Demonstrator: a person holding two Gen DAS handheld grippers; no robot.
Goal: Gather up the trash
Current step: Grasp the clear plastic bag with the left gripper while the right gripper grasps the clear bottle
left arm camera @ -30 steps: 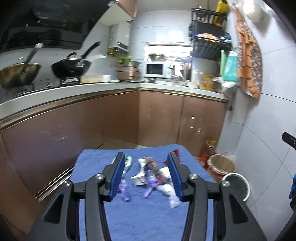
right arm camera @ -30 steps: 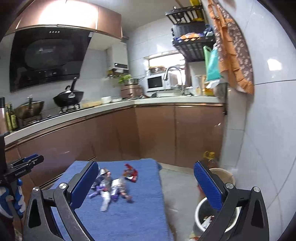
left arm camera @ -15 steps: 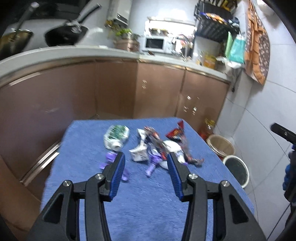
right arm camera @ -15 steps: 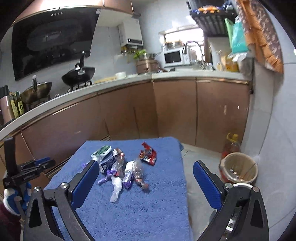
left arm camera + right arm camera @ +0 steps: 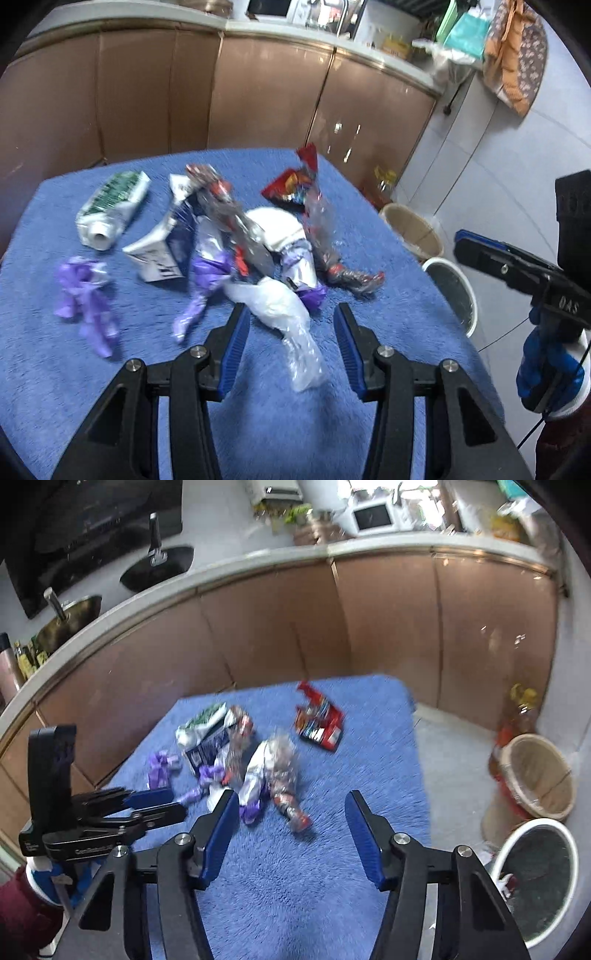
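Over a blue towel (image 5: 110, 387) strewn with trash, both grippers point down with jaws apart and nothing clamped. Left gripper (image 5: 291, 336) stands partly open; a clear plastic bag (image 5: 291, 325) lies between its blue pads, and whether either pad touches it cannot be told. Right gripper (image 5: 291, 823) has just been closing to about half width, and its pads press on nothing; a crumpled clear wrapper (image 5: 284, 779) lies on the towel just ahead of its tips. Most of the trash sits in one heap mid-towel: a white carton (image 5: 162, 247), purple wrappers (image 5: 85, 295), a silver wrapper (image 5: 229, 214) and a squeezed green tube (image 5: 110, 206) toward the left, with a red packet (image 5: 295, 184) apart at the far side. Bare towel lies under and behind both grippers. Beyond the towel's far edge stand brown cabinet doors (image 5: 277, 627). Off its right edge, on the floor, a tan basket (image 5: 535, 775) and a white-rimmed bin (image 5: 535, 878) stand close together. In the right view the left gripper (image 5: 155, 805) reaches in over the towel's left edge, near the heap.
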